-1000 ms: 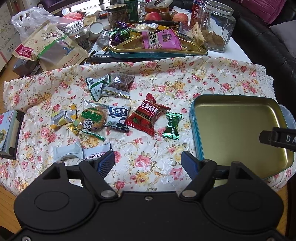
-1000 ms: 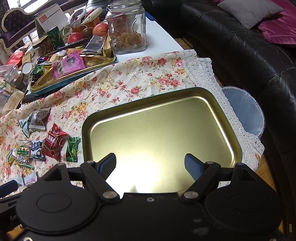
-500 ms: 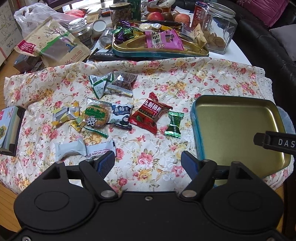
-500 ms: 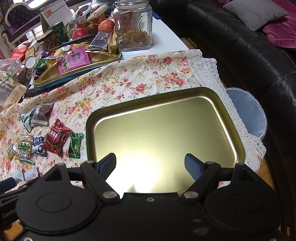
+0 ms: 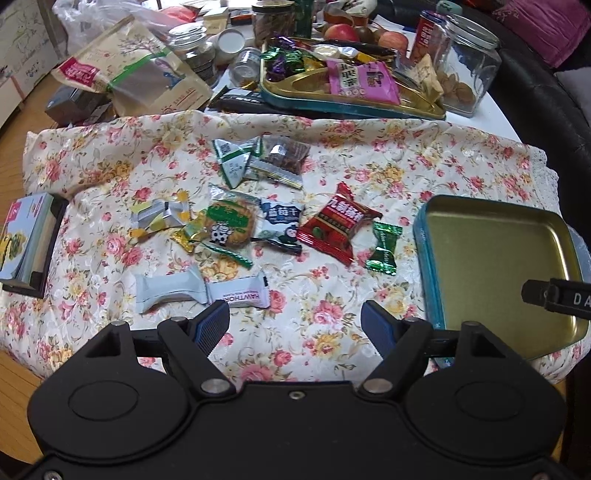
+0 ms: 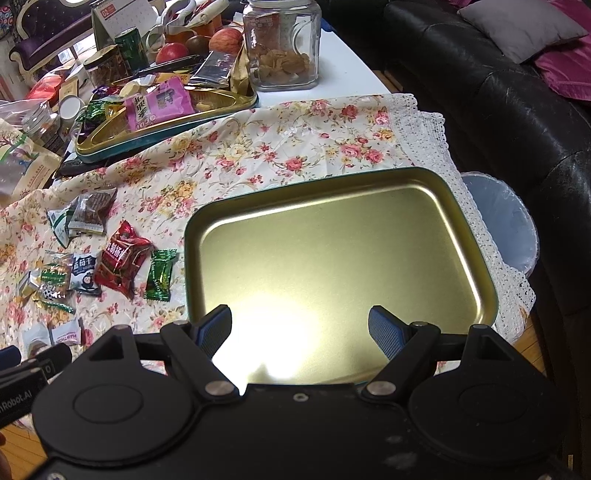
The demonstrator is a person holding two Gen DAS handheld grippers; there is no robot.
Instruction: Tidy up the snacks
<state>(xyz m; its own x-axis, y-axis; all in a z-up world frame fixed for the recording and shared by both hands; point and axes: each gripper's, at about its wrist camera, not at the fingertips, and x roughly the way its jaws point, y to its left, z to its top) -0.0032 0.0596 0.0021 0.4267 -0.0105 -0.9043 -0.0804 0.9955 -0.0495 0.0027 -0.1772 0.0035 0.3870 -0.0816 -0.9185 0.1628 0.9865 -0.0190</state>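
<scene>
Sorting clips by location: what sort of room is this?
Most likely a home living room: a black leather sofa with cushions runs beside a low table under a floral tablecloth, crowded with snacks, apples and a desk calendar.

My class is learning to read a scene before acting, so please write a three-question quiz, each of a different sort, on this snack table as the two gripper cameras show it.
1. True or false: the gold tin tray nearest the right gripper already holds snacks.
2. Multiple choice: which snack lies closest to that tray? A) the red packet B) the green candy C) the white Hawthorn bar
3. Fill in: the left gripper is open and holds ____.

Key
1. False; only its bare gold floor shows.
2. B; it lies on the floral cloth, between the red packet and the tray.
3. Nothing; its fingers stand apart above the cloth.
</scene>
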